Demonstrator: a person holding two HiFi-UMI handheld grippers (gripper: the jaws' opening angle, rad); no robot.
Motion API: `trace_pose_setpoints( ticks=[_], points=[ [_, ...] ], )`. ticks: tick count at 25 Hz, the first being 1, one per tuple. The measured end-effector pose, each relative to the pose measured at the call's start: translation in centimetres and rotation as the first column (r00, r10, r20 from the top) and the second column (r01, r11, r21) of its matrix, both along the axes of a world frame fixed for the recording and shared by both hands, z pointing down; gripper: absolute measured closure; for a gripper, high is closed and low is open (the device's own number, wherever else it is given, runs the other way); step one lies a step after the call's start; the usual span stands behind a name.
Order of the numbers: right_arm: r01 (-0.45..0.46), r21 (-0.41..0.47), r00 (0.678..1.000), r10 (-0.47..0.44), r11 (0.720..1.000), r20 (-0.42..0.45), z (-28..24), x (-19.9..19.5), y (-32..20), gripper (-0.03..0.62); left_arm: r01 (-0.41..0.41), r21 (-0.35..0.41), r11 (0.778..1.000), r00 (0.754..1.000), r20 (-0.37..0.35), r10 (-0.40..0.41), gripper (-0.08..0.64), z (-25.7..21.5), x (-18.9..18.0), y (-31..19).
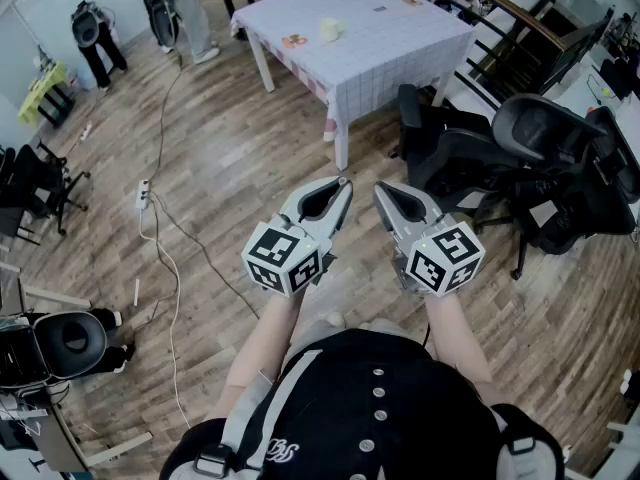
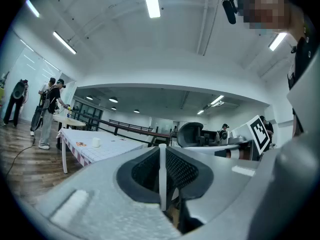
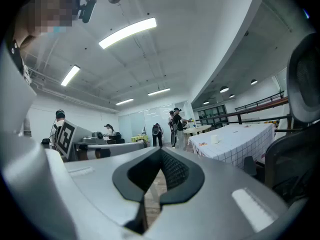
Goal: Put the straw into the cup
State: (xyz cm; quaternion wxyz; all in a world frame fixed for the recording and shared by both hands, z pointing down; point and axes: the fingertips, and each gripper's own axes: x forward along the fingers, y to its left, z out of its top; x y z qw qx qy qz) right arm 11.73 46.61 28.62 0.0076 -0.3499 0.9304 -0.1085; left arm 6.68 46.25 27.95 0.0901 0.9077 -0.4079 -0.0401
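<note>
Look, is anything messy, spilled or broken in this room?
Nothing looks spilled or broken. The cup stands upright on the table. The only untidy bits are a power strip whose long cables trail loose across the wooden floor, and black office chairs bunched together beside the table.

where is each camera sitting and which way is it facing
Head view: on the person's head, facing steeply down at wood floor; torso, forearms, left gripper and right gripper show.
Left gripper view: on the left gripper, level along jaws shut on a straw; the other's marker cube shows.
Right gripper view: on the right gripper, level along shut jaws; the other's cube shows.
Shared: all see the table and cup.
</note>
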Motion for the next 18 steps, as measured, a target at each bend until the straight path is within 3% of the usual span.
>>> trace_pose_setpoints(
  ticks=[8,18],
  points=[
    [-0.007,0.032,0.996,0.010,0.999,-0.085,0.2,0.5,-0.1,0.593,-0.004,-0.011,1.000,1.000,-0.002,0.004,0.522,0.1,1.0,0.2],
    [-0.008,0.003,0.996,0.009,1.000,-0.093,1.6,-0.9,-0.8,0.594,0.018,-0.031,0.999,1.000,0.011,-0.017,0.523,1.3,-0.9,-0.8]
  ],
)
